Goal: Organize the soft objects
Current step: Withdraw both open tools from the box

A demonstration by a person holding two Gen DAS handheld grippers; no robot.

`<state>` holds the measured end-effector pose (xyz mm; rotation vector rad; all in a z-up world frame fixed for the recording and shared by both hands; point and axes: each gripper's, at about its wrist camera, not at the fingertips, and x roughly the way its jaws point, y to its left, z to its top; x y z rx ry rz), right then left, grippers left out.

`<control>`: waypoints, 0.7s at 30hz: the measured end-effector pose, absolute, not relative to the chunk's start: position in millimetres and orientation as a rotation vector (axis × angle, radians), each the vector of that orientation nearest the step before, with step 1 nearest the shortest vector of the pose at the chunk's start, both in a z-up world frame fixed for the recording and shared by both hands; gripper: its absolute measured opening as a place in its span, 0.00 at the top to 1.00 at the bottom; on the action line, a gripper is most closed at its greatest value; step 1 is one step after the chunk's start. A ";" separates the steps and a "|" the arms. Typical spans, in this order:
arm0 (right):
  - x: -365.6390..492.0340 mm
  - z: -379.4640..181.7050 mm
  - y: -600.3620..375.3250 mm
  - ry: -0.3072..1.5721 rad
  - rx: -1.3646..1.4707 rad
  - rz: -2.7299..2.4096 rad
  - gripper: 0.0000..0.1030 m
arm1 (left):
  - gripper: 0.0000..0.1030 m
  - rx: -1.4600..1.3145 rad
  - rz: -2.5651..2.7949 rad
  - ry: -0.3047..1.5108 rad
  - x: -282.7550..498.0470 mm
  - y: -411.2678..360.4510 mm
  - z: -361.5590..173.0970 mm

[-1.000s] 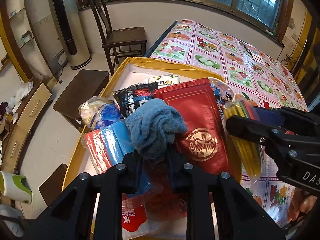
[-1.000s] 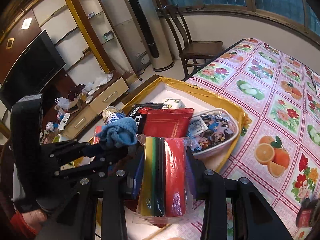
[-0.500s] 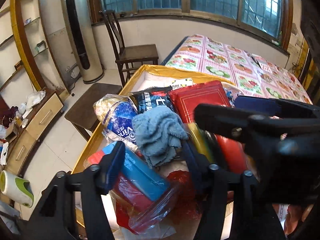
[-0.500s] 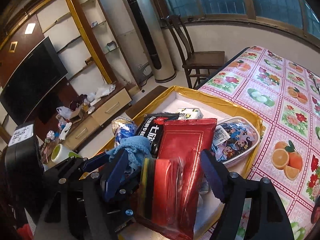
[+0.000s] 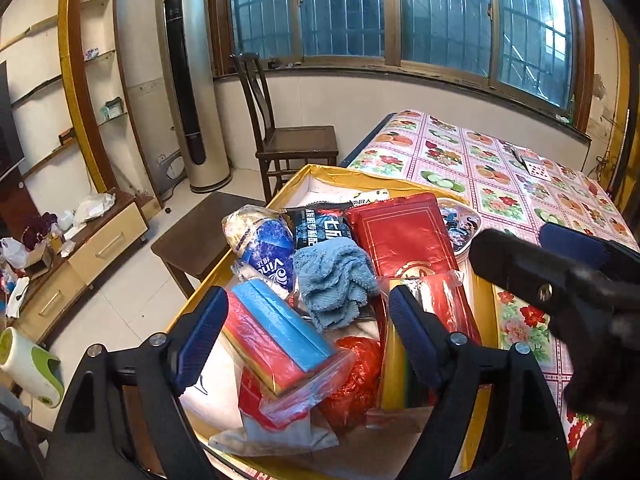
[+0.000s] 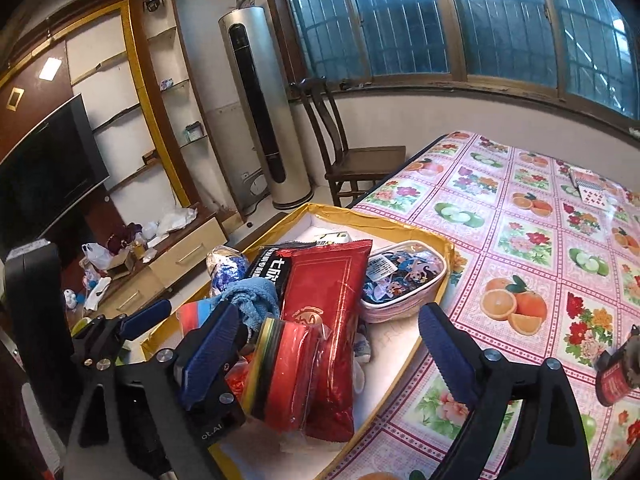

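Between the spread blue pads of the left hand-held gripper [image 5: 304,334] nothing is held; its jaws stand wide apart above the near end of a gold-rimmed tray [image 5: 332,171], with a blue-and-red sponge pack [image 5: 276,342] in a clear bag lying in the gap below them. Just beyond it sits a crumpled blue cloth [image 5: 334,280], resting on the heap beside a blue-and-white tissue pack [image 5: 264,248], a black packet [image 5: 320,226] and a long red foil pouch [image 5: 404,236]. The right hand-held gripper [image 6: 324,354] is likewise wide open and empty, poised over a bagged stack of coloured cloths [image 6: 288,364] that leans against the red pouch; a clear cartoon-print pouch [image 6: 404,282] lies at the tray's far right, and the whole tray rests on a surface covered by a fruit-and-flower oilcloth [image 6: 540,248]. The soft things are all inside the tray but piled loosely and overlapping. The likely trouble is the slick plastic wrapping: a pinch on loose film rather than the contents could slip or tear, and dragging one piece may topple its neighbours. With both tools close together, they could also knock each other.
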<state>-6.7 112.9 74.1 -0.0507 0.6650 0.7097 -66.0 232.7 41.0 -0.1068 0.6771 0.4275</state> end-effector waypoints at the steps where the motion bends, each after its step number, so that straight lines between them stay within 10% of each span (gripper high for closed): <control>1: -10.2 74.7 111.2 0.646 -0.065 0.692 0.00 | 0.19 -0.111 0.427 0.673 -67.4 230.1 41.6; 21: -47.0 76.0 64.1 0.530 0.029 0.644 0.00 | 0.16 -0.139 0.467 0.634 -95.3 204.0 44.9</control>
